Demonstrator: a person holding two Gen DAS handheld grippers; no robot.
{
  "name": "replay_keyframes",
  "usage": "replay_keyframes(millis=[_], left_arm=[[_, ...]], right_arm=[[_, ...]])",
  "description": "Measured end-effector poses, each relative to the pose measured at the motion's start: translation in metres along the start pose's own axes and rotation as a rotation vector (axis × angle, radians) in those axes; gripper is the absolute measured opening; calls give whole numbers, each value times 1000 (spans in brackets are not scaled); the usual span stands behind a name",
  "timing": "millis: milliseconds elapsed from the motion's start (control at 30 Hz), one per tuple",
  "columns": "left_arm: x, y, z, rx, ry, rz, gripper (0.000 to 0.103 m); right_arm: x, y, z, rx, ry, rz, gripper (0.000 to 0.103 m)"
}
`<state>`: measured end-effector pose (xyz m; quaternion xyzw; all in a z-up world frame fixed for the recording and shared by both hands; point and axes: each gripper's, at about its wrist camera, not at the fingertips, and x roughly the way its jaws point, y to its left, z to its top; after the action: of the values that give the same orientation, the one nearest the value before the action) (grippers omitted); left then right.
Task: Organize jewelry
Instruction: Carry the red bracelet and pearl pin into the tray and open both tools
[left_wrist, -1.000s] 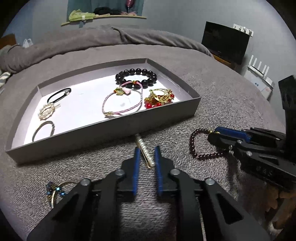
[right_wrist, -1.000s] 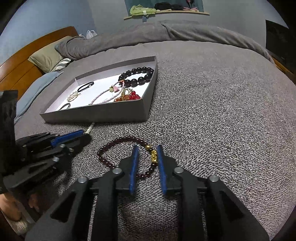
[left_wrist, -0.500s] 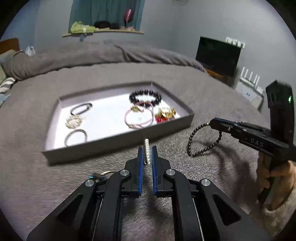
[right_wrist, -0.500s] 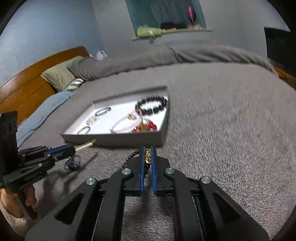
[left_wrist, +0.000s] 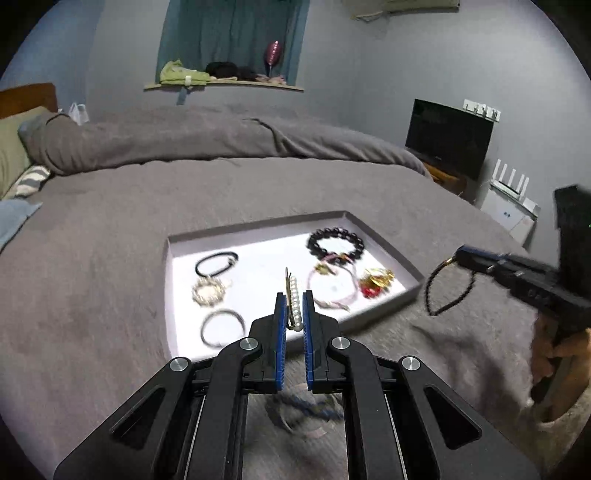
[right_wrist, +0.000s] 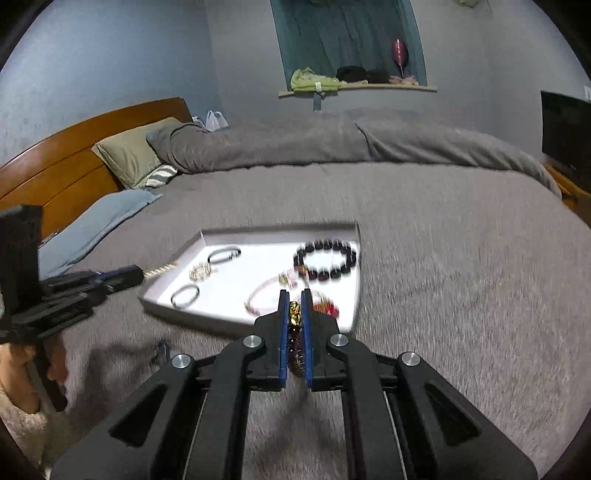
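Here, near to far:
Left gripper (left_wrist: 294, 314): clamped on the pearl hair clip (left_wrist: 294, 302); stiff, light, slippery pearls.
Right gripper (right_wrist: 295, 317): closed on the garnet bead bracelet (right_wrist: 294, 321) at its gold charm; limp, dangling.
Tray (left_wrist: 384, 240): beyond, jewelry laid inside.

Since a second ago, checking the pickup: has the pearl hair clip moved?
Yes. The pearl hair clip, earlier lying on the bedspread before the tray, is now lifted in the left gripper above its near wall.

The shallow grey cardboard tray (left_wrist: 384, 306) has bare white floor in its middle, between the black cord loop (left_wrist: 216, 261) and the pink cord bracelet (left_wrist: 334, 286). Its low walls barely obstruct; grey bedspread (right_wrist: 461, 266) lies open rightward.
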<state>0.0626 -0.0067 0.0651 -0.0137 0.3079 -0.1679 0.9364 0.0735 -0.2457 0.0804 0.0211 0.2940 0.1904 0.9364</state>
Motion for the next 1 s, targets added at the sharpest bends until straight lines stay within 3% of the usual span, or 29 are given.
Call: replay_keyframes(millis=[267,533,800,1000], left_arm=[[56,24,24,-40,55,-13,9],[106,35,42,5,171,6,9],[146,37,42,53,277,49,9],[160,41,39,57,313,51,9]], right_arm=[[36,17,51,-38,-11,11,6],[112,28,82,-34,60,36,6],[189,26,84,40,196,69,6],[217,24,81,4,267,-32,6]])
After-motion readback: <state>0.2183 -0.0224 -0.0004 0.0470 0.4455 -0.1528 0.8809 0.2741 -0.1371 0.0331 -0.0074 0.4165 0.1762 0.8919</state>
